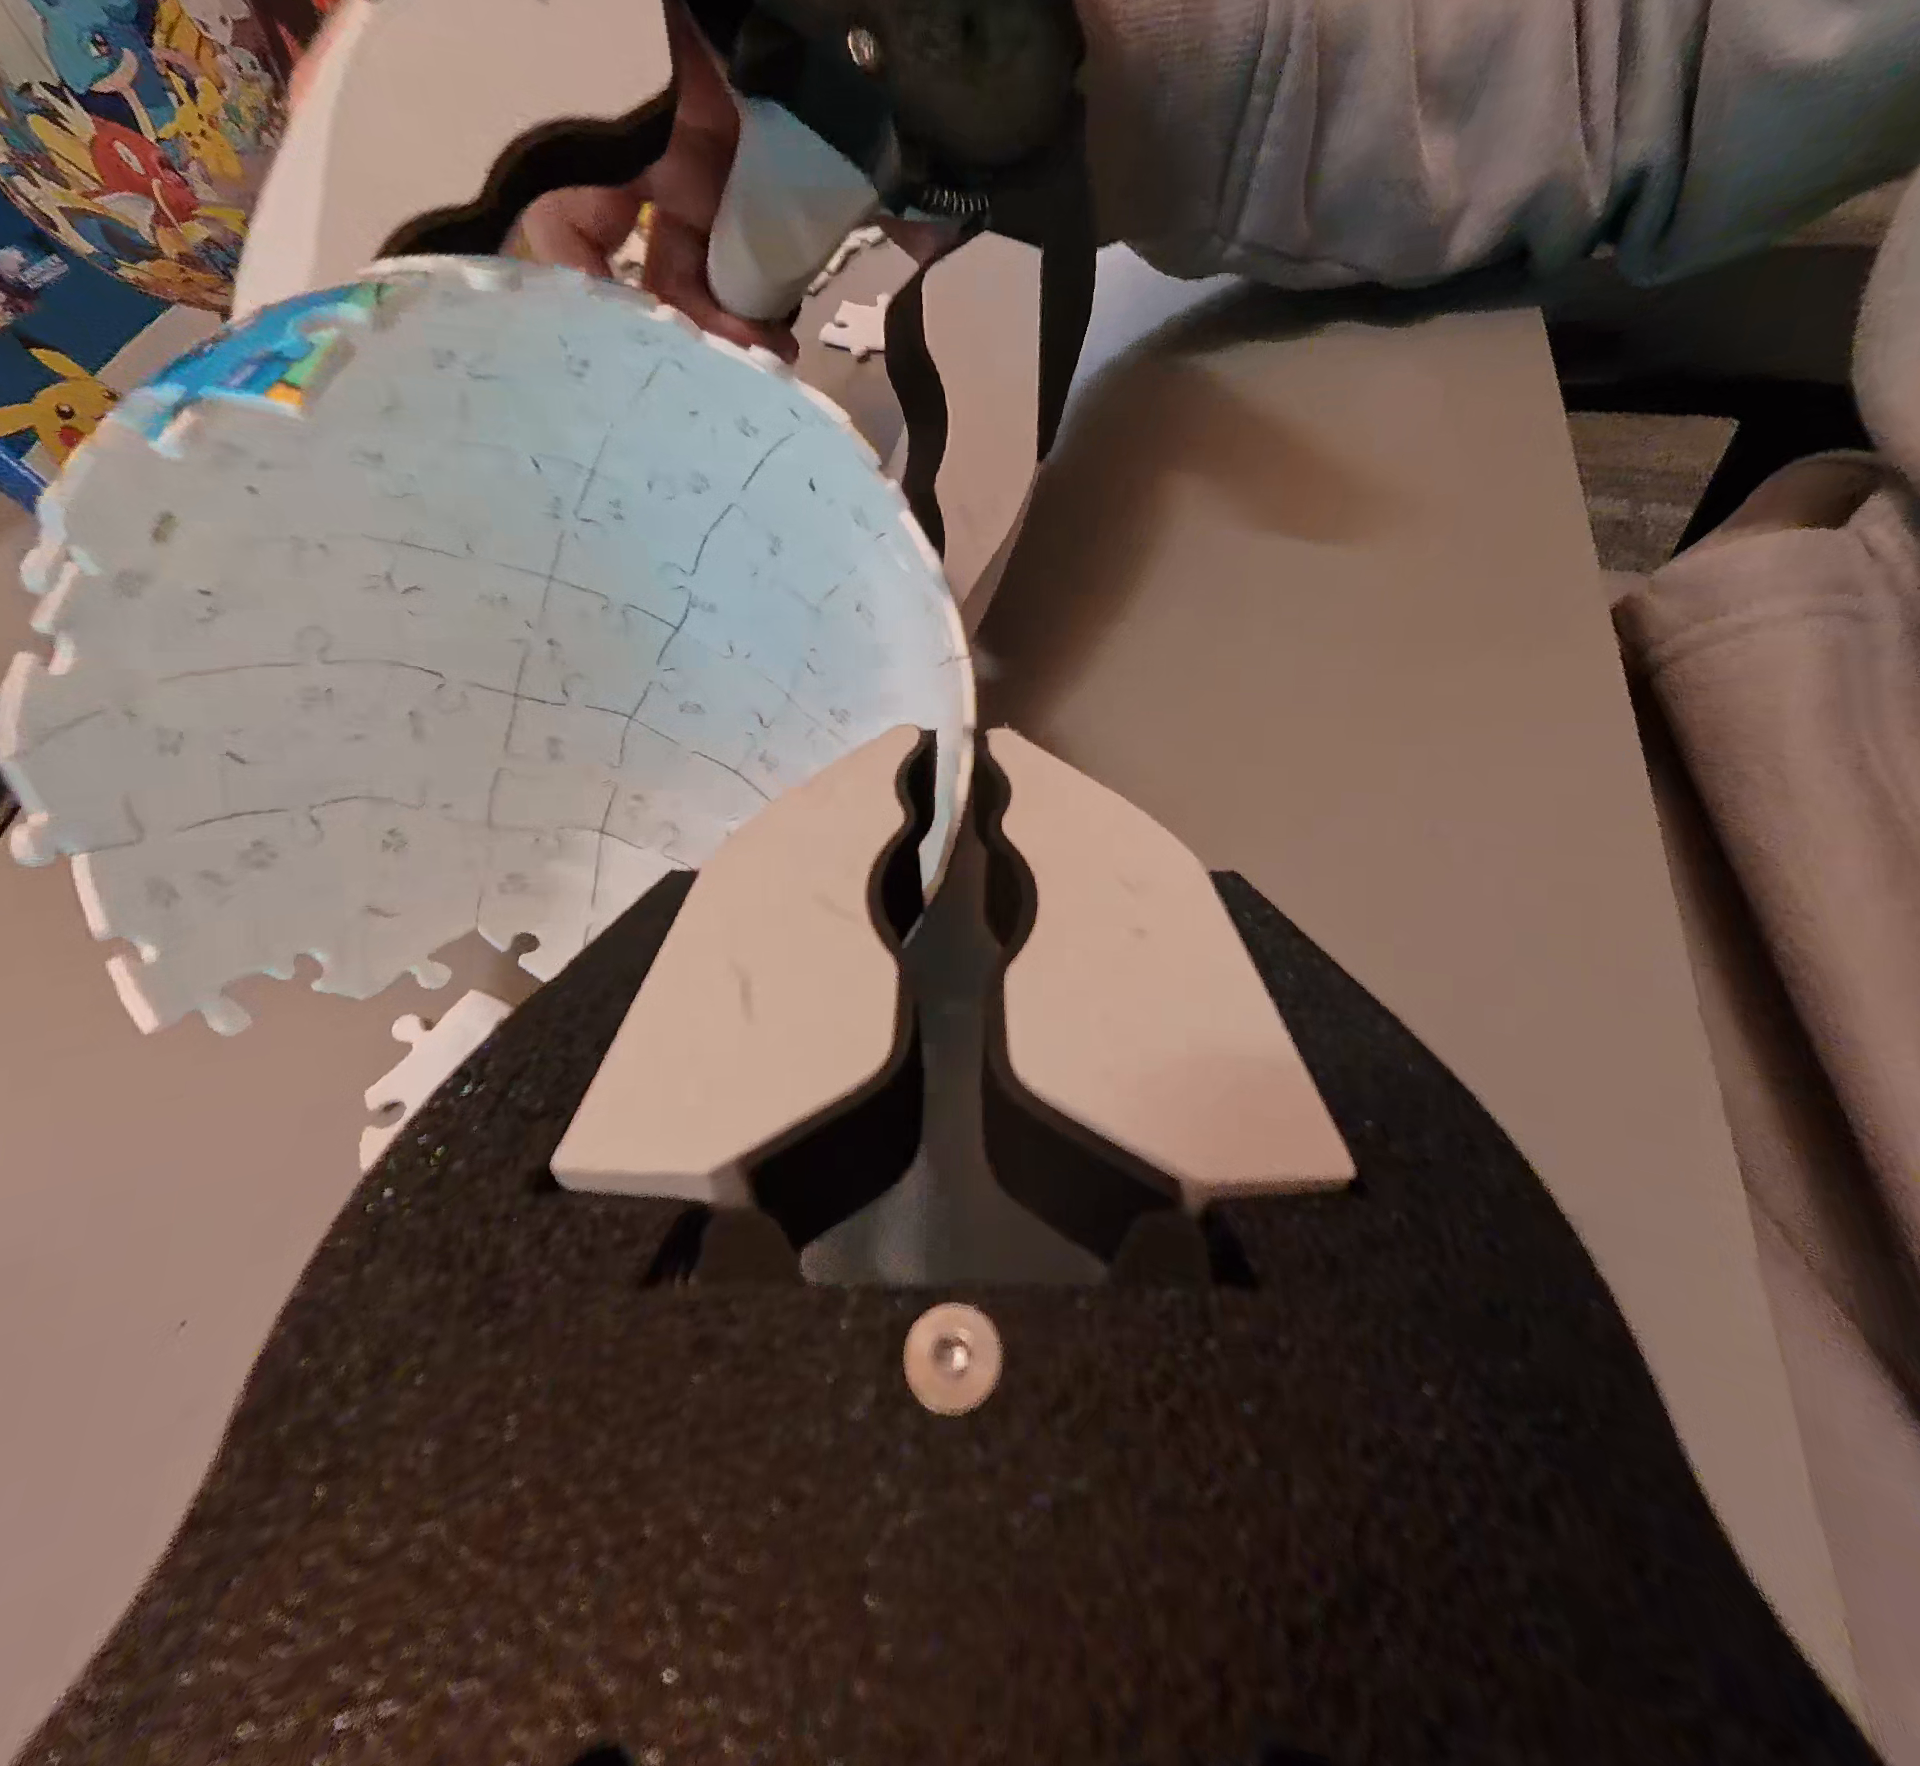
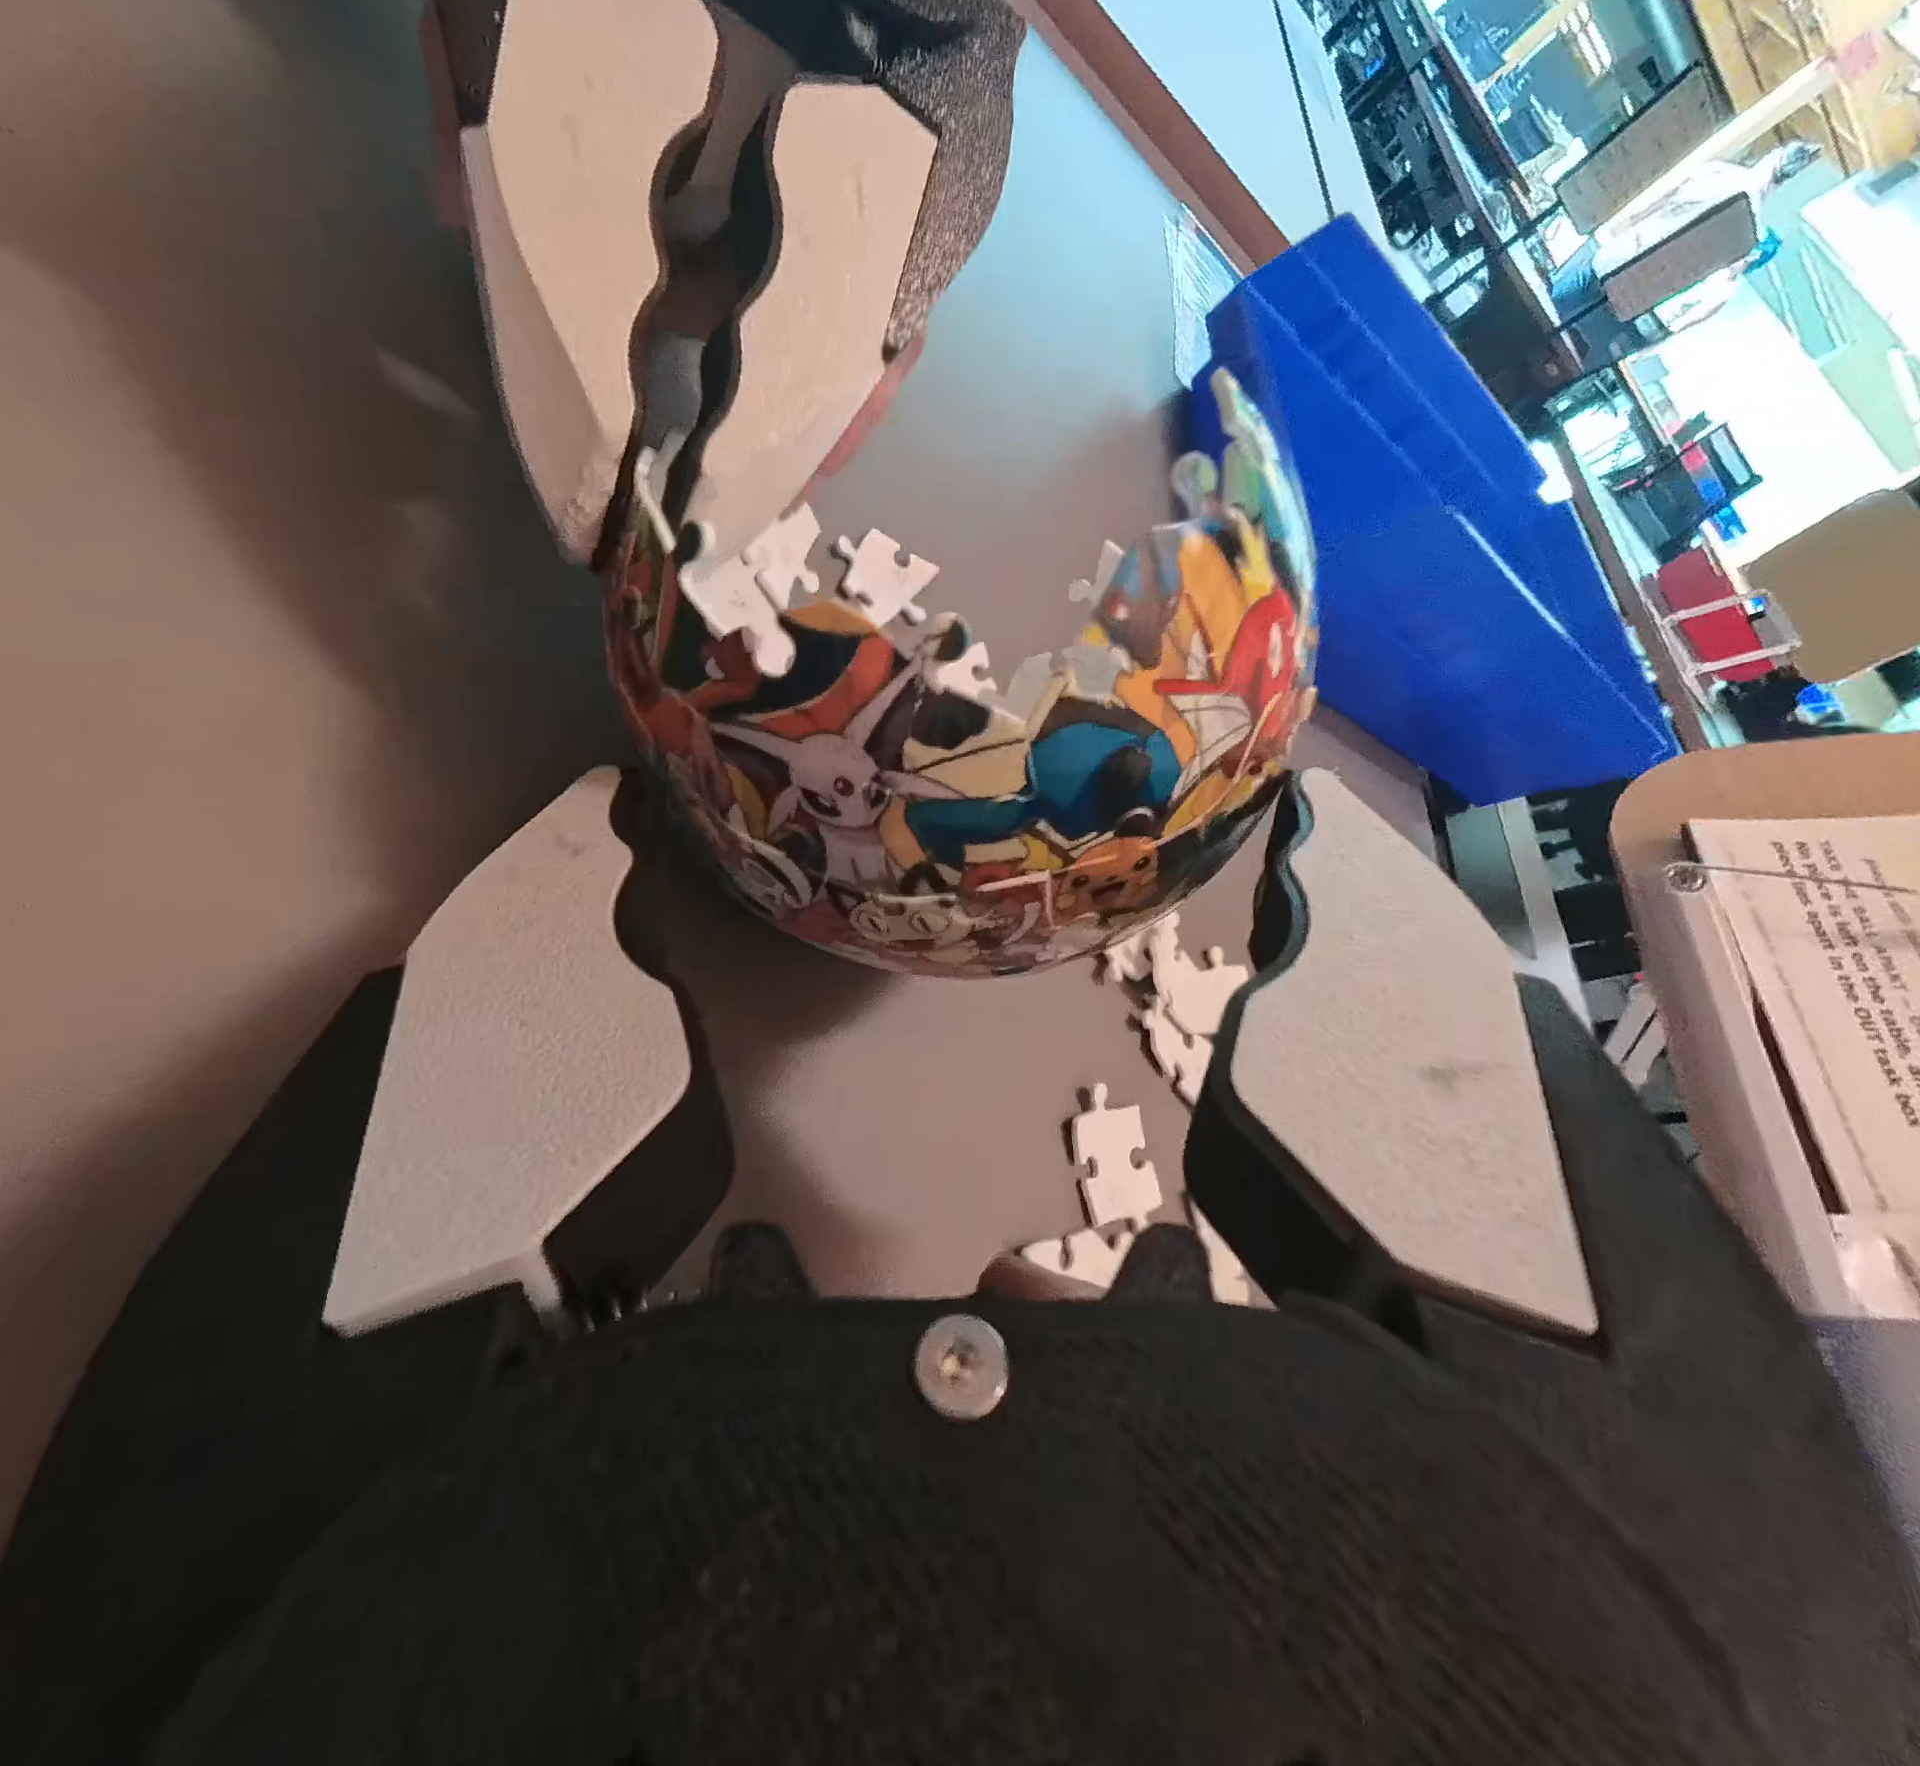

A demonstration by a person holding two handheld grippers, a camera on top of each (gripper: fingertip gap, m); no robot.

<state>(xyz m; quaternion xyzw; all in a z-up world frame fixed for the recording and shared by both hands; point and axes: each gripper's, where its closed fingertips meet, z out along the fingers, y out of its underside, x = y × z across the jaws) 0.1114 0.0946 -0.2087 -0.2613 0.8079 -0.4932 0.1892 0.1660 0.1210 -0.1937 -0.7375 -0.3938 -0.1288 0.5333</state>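
A half-sphere puzzle shell (image 1: 468, 594), white inside and covered in cartoon art outside (image 2: 997, 802), sits tilted over the grey table (image 1: 1299, 677). My left gripper (image 1: 956, 745) is shut on the shell's rim, and it also shows at the top of the right wrist view (image 2: 649, 511). My right gripper (image 2: 951, 786) is open, with a fingertip at each side of the shell; I cannot tell whether they touch it. Its black body (image 1: 883, 33) and a hand in a grey sleeve (image 1: 1455, 54) show beyond the shell.
Loose white puzzle pieces (image 2: 1117, 1166) lie on the table beside the shell. A blue bin (image 2: 1403, 521) stands behind it, and a box with a paper sheet (image 2: 1818, 989) is at the right. A cartoon-printed puzzle box (image 1: 104, 106) stands at far left. The table edge (image 1: 1621, 677) runs along the right.
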